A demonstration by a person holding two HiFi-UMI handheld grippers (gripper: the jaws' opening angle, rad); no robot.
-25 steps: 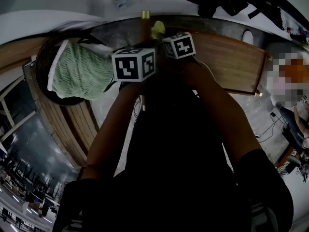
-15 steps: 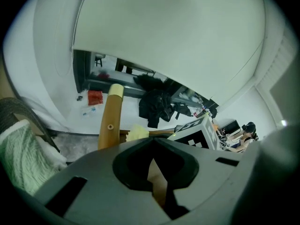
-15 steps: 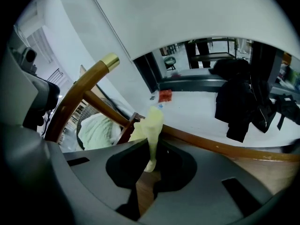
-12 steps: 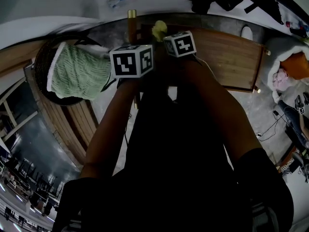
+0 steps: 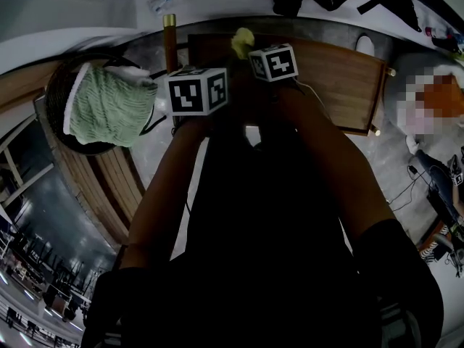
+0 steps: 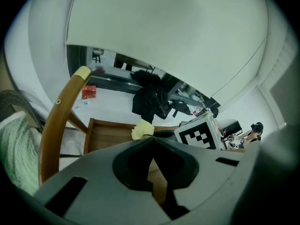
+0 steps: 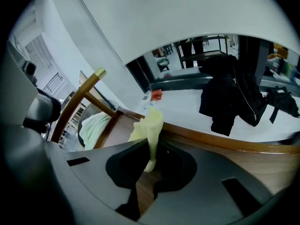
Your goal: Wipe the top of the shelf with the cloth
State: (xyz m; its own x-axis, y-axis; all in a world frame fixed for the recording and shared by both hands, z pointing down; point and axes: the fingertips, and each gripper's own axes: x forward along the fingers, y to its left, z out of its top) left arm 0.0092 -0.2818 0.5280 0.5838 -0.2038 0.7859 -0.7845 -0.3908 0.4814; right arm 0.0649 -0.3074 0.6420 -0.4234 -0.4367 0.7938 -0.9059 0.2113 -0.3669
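Far out to the left of the left gripper [image 6: 152,138] stands a dark basket [image 5: 61,78] that holds a green knitted fabric [image 5: 109,107]. Between the basket and that gripper rises a slanted wooden post [image 6: 56,125] with a pale cap; it stands just at the left corner of the shelf [image 5: 341,82]. The left gripper's jaws are pressed together at their tips with nothing between them; only the brown shelf top shows through the slit below.

Just right of it, the yellow cloth [image 7: 151,123] is pinched between the closed jaws of the right gripper [image 7: 146,139], its crumpled end sticking up past the tips, over the shelf top near the left end. The two grippers are side by side, and the right one's marker cube [image 6: 201,132] fills the left gripper view's right side. From the right gripper the wooden top runs on to the right, bare, with a raised rim along its far edge.

Beyond the rim, on a white surface, lie a red packet [image 7: 156,95] and, further right, a heap of black clothing [image 7: 229,102].

In the head view both marker cubes and the person's dark arms cover the jaws and much of the shelf's near side.
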